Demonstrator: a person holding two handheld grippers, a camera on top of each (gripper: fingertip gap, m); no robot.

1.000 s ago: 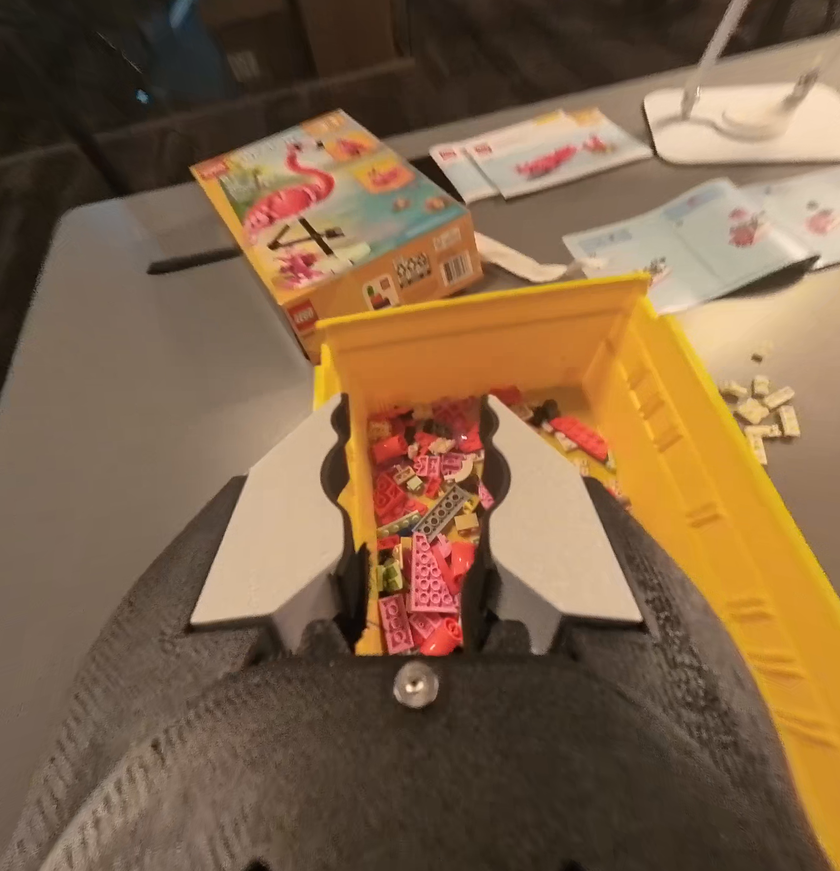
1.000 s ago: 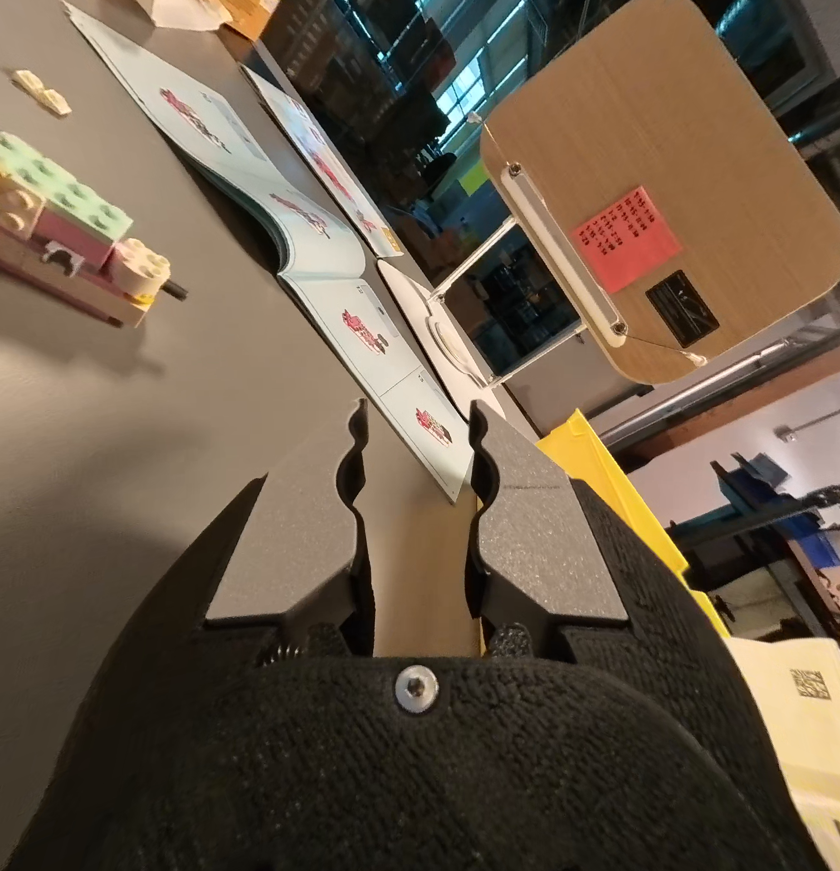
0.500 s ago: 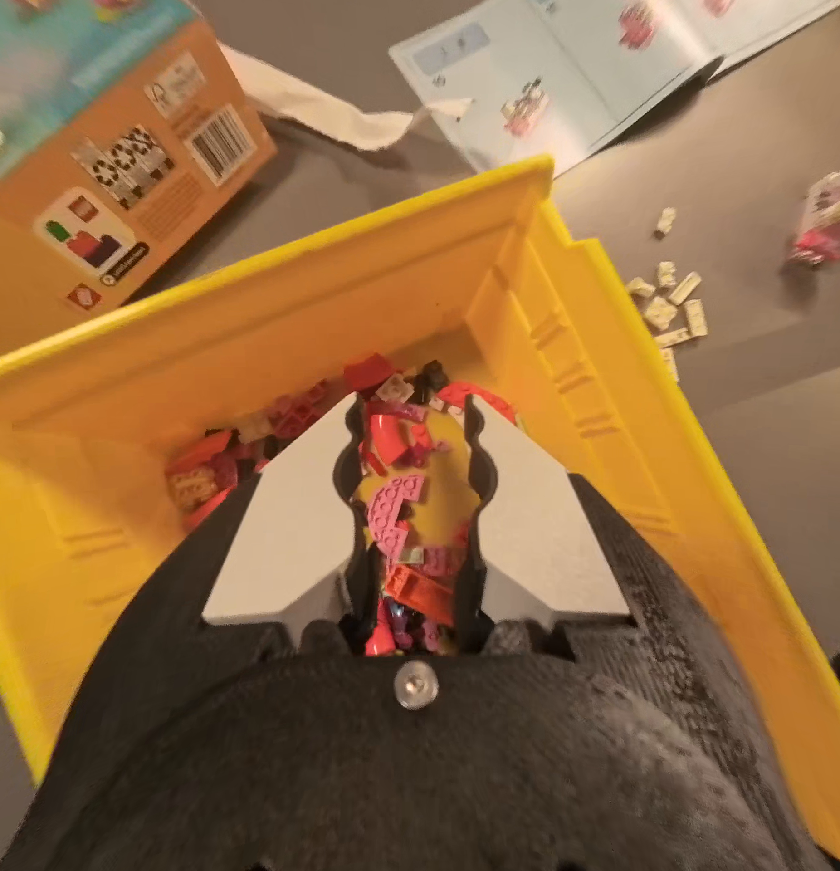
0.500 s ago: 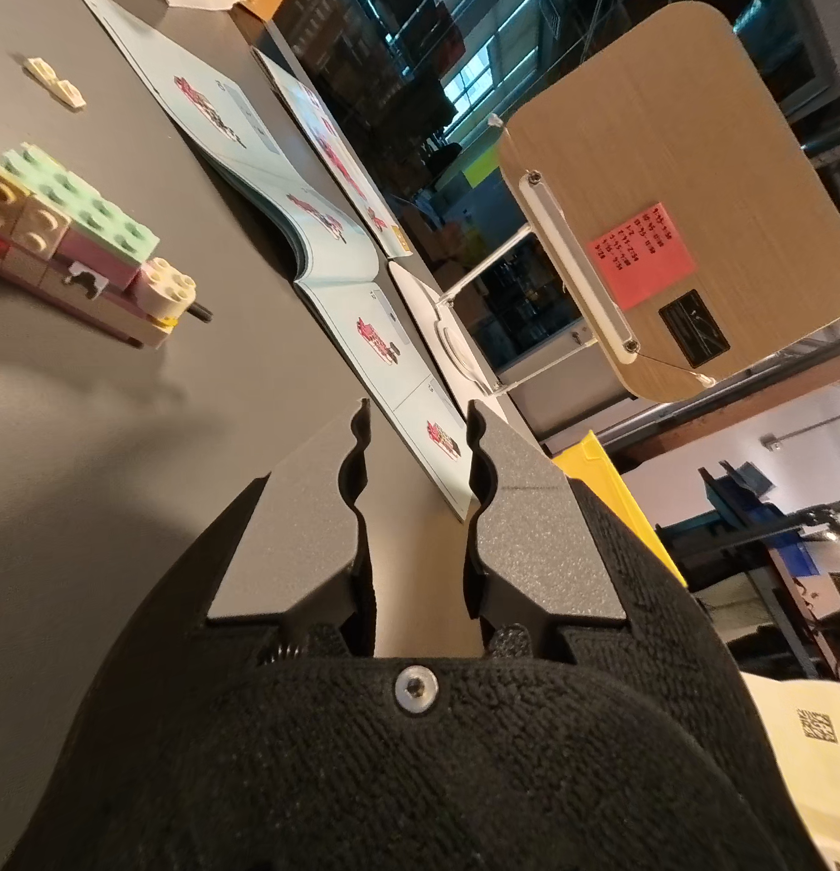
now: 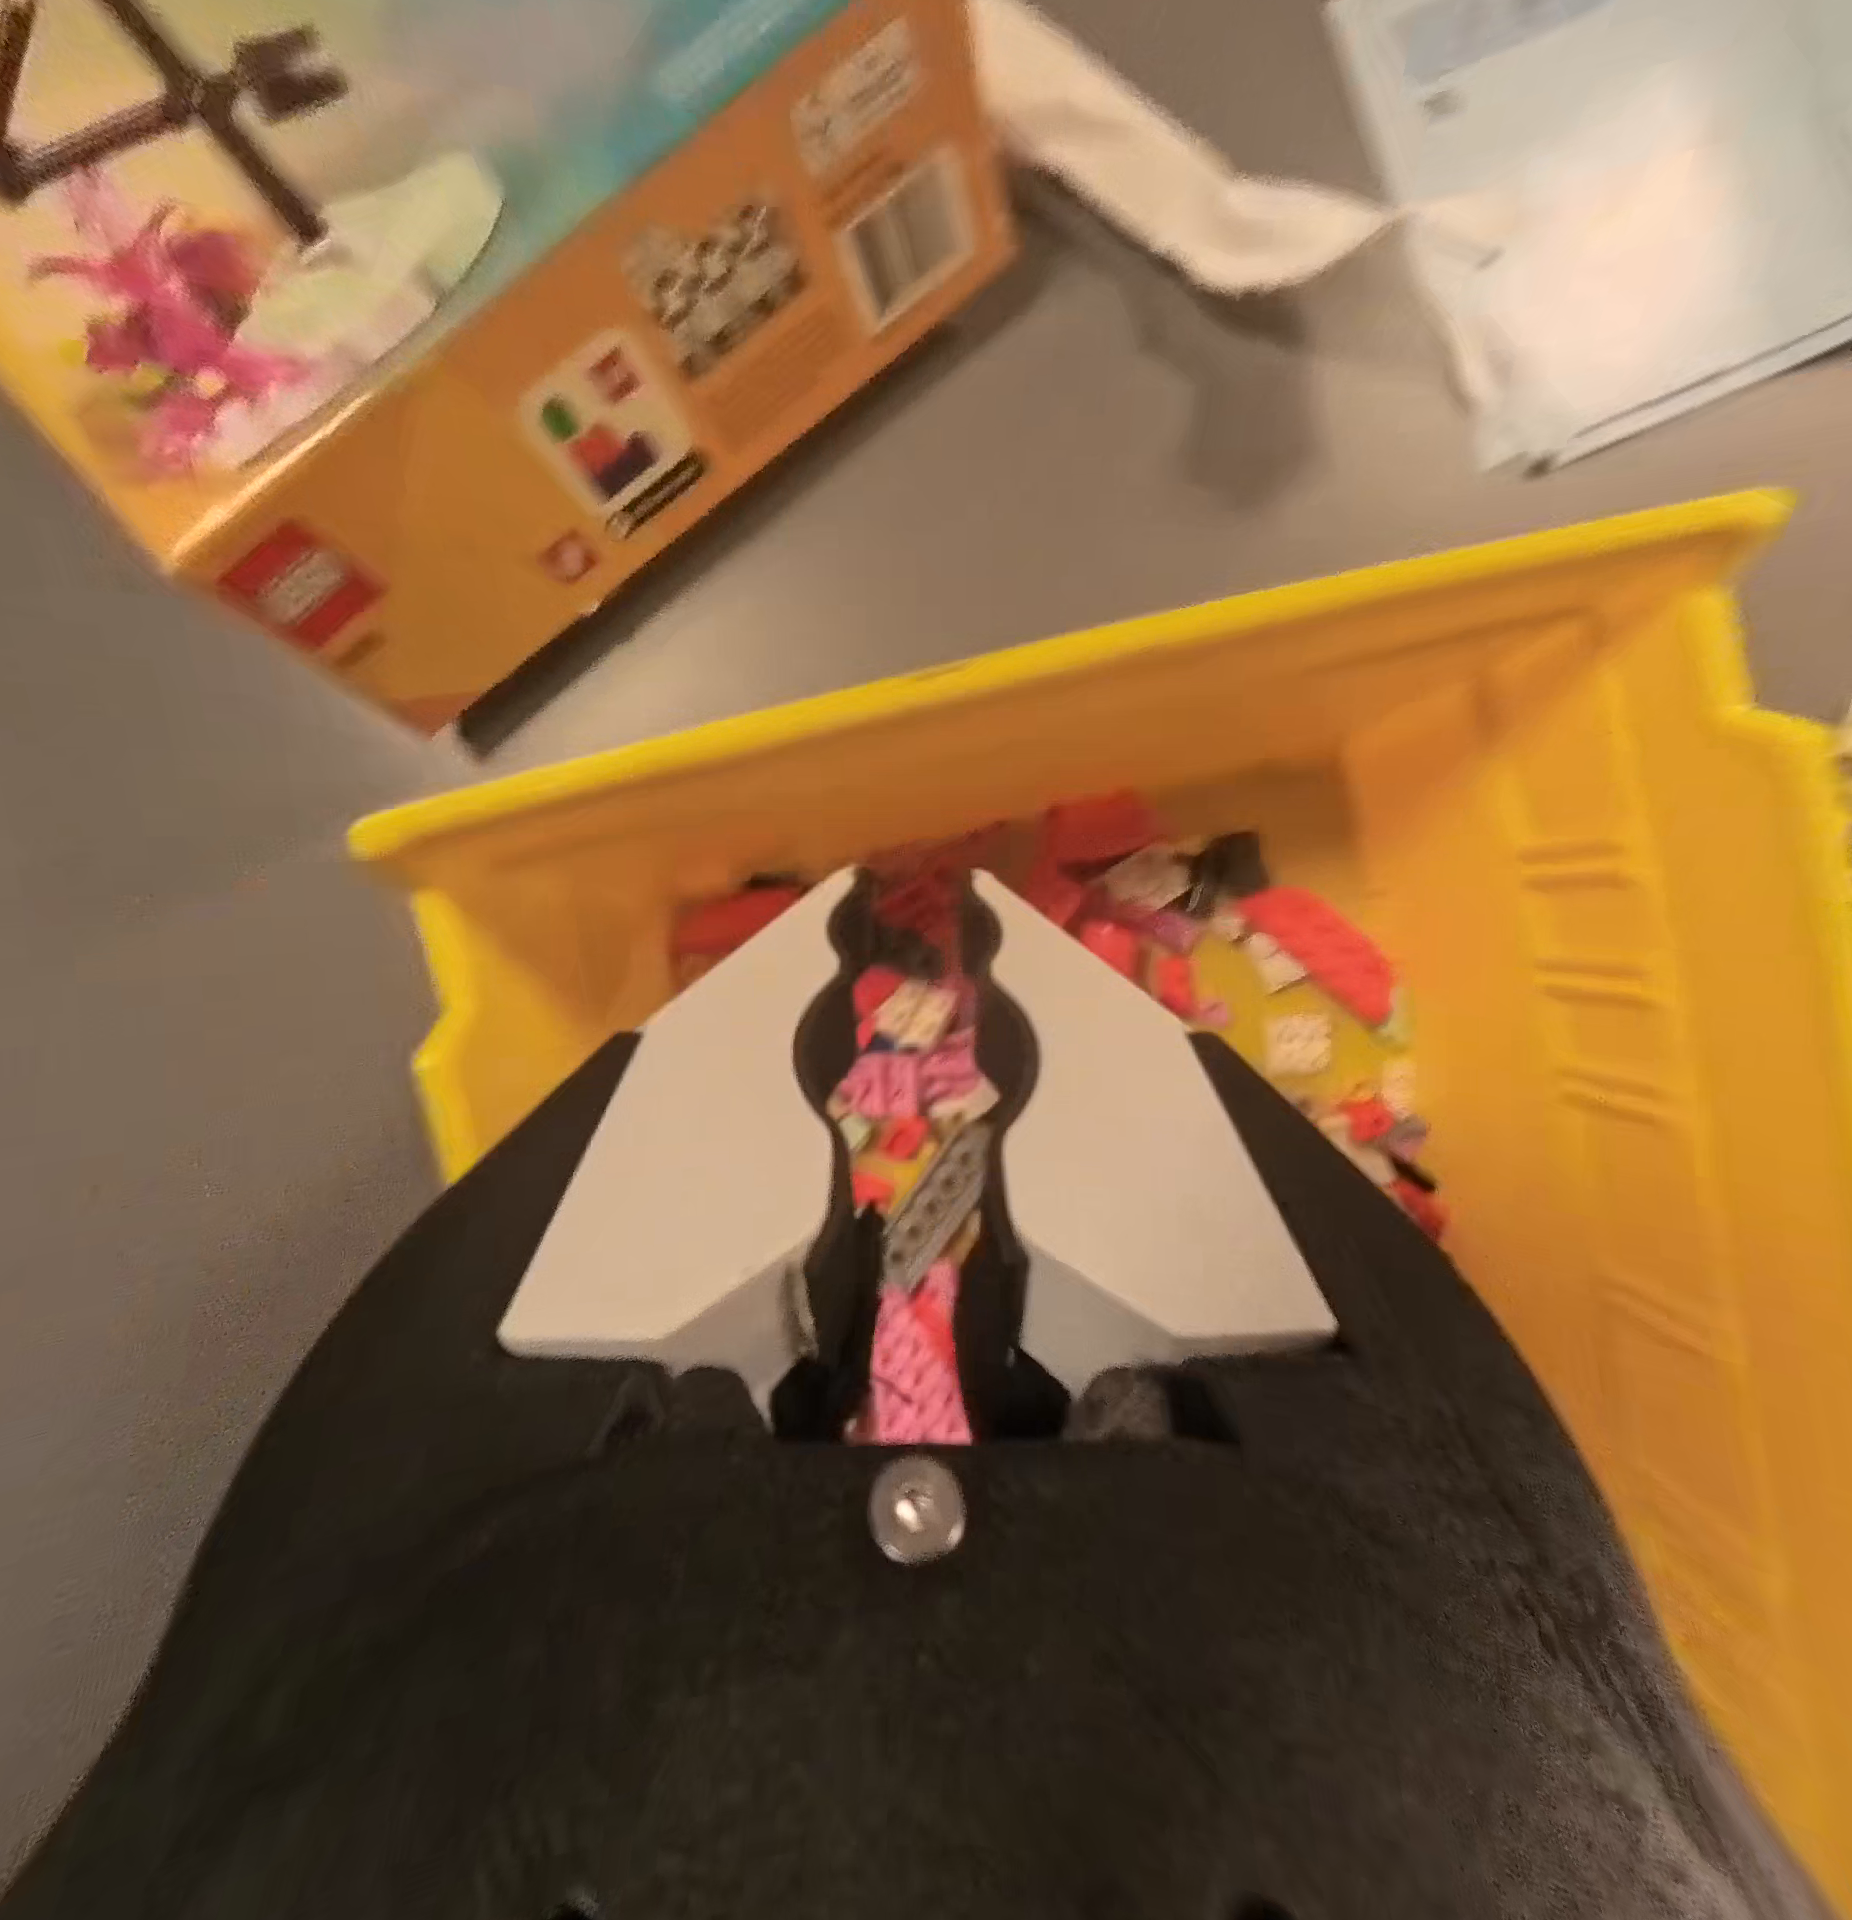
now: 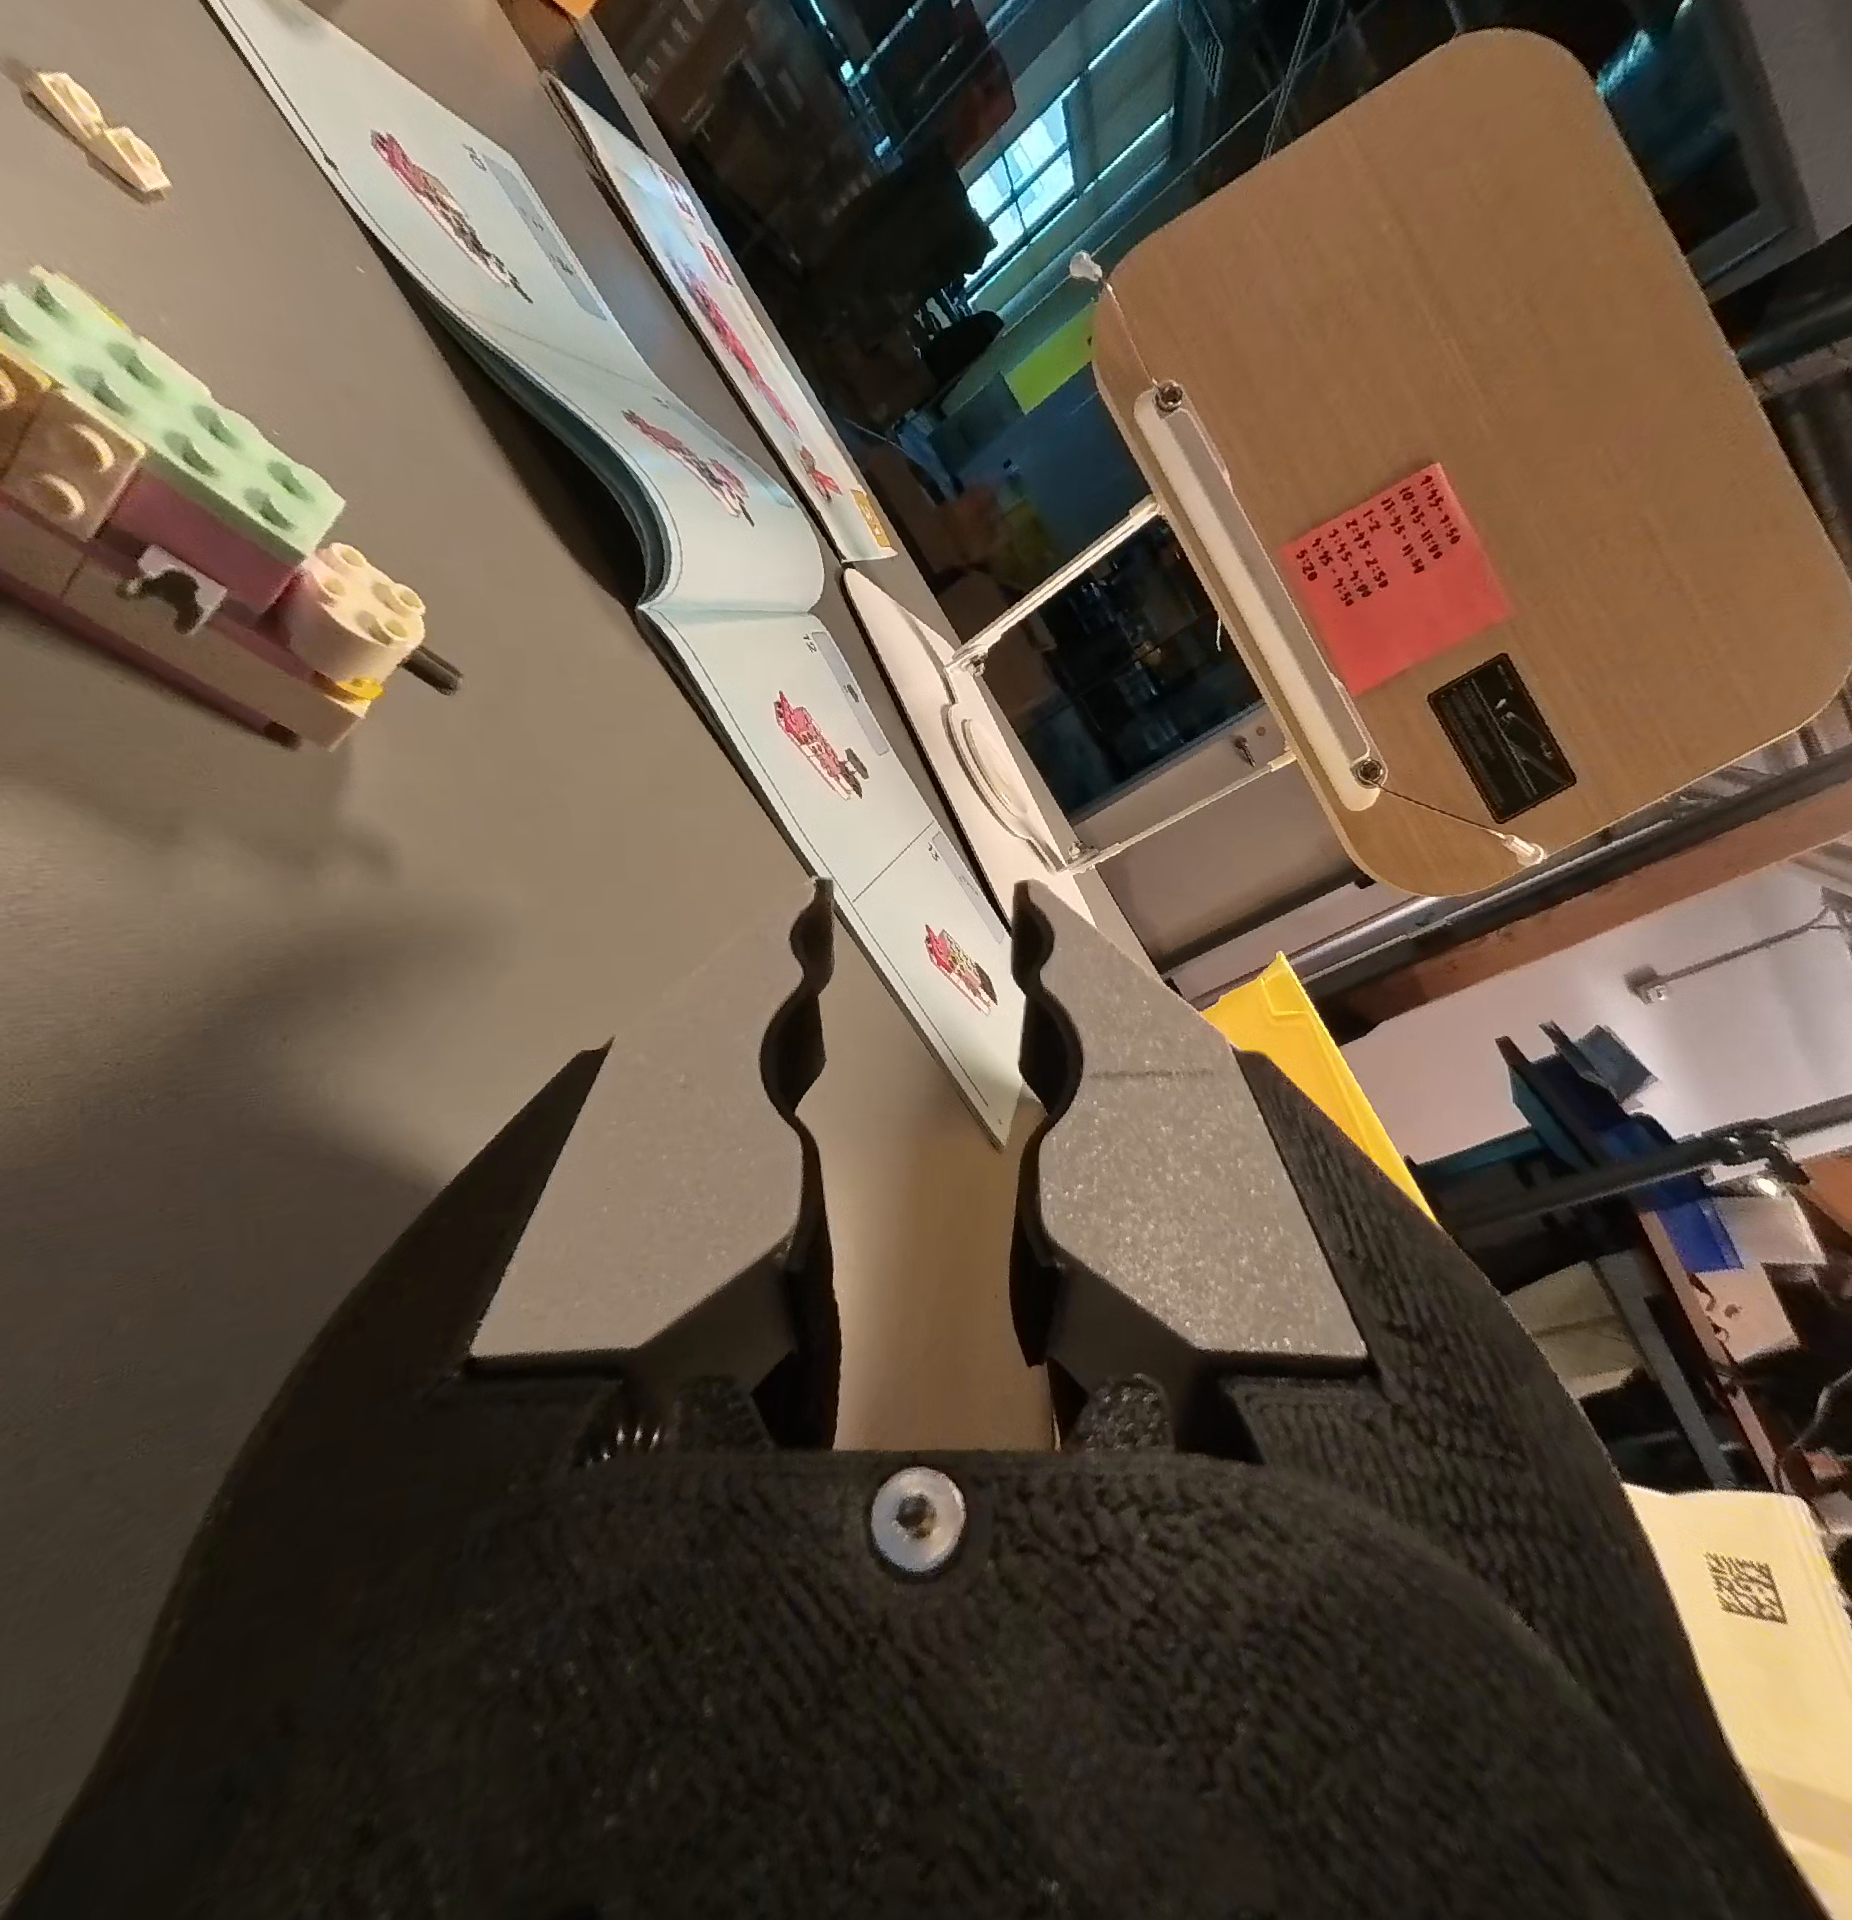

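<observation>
Inside the yellow bin [image 5: 1005,665], I'm holding the left gripper [image 5: 917,894] nose-down over the loose bricks [image 5: 1306,956], a heap of red, pink and pale pcs lying across the bin floor. Its jaws are standing narrow, only a slim gap at the tips. A red piece [image 5: 901,920] is showing right in that gap, but the view is blurring, so I cannot tell whether the pads are pinching it or just framing it. The tips are sitting close to the far wall, where the red pcs are bunching up (prob. why I'm angled in that deep). Beyond the bin, the orange set box [image 5: 589,343] is lying flat on the tabletop [image 5: 174,935], with a white paper scrap [image 5: 1192,218] beside it.

The right gripper [image 6: 917,904] is hovering low over the tabletop, well apart from the bin. Its jaws are standing apart with nothing between them, only bare surface and the corner of the open instruction booklet [image 6: 776,707] beyond. I'm reading it as parked out of the way. The half-built model [image 6: 174,520] (mint plate on top, pink and tan underneath) is sitting off to its left, not touching it. Two small tan pieces [image 6: 91,135] are lying farther off. A wood-faced panel [image 6: 1473,416] on a clear stand is leaning over the far edge.
</observation>
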